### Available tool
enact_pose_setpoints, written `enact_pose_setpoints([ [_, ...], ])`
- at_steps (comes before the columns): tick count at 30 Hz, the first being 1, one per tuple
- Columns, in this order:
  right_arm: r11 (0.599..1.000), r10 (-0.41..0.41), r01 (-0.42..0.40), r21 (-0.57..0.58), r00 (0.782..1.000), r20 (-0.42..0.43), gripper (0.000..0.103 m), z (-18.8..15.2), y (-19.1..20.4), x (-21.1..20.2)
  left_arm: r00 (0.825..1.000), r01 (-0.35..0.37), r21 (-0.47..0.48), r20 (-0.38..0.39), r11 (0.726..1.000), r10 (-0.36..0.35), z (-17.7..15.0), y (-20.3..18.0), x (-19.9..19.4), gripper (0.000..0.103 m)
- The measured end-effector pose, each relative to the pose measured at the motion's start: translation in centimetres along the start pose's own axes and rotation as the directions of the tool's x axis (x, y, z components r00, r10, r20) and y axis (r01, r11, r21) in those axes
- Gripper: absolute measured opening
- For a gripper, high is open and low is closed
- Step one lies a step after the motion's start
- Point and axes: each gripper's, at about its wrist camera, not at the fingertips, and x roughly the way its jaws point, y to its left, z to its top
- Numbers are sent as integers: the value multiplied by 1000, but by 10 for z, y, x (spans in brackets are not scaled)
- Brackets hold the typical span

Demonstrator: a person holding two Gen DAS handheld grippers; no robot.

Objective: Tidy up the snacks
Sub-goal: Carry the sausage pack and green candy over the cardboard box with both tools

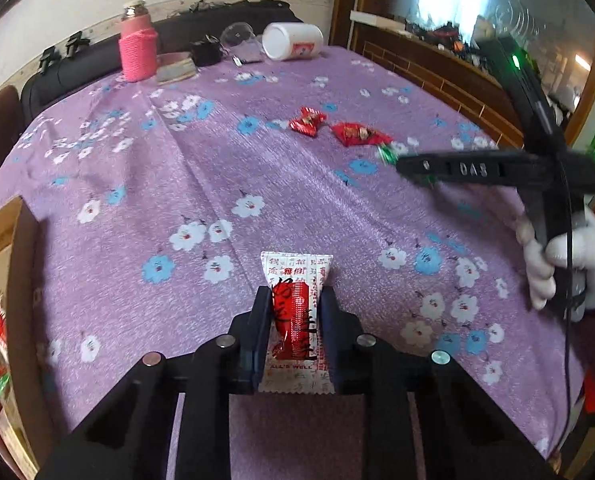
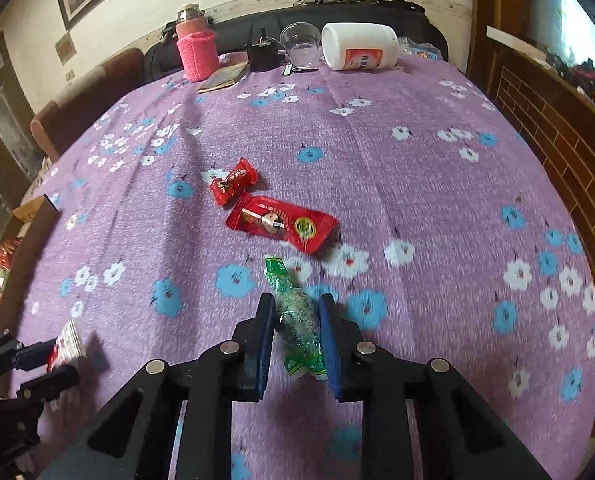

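The red-and-white snack packet (image 1: 295,320) sat pinched in the left tongs (image 1: 294,300) above the worktop's (image 1: 297,184) near edge; the right tongs (image 2: 296,312) gripped a green candy (image 2: 299,320), 2 red candies (image 2: 233,182) (image 2: 281,222) lying mid-worktop beyond.

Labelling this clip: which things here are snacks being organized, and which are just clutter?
Snacks: white-and-red packet in left tongs; green packet in right tongs; two red wrapped candies.
Clutter: pink knitted bottle, white plastic jar, clear cup.

"ALL'S WELL" on snack packet (image 1: 295,320); seemingly "DAS" on hand-held gripper (image 1: 473,169)
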Motion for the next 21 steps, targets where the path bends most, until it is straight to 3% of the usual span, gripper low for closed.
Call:
enact_pose_setpoints([
  [7,999,52,-52,14,998,24,23,-9,15,-31,996,37,-110,83,993,-28,-8,21,-43,23],
  [12,987,157,-156,-24,986,51,24,-2,57,-56,992,27,-229,127,973,3,-23,53,-75,23],
  [17,955,284,-279,-105,958,39,24,4,125,-67,983,-37,-354,154,935,97,-45,100,-111,23],
  [21,920,358,-352,-176,934,2,24,5,183,-65,972,-87,-459,153,884,176,-67,143,-134,23],
])
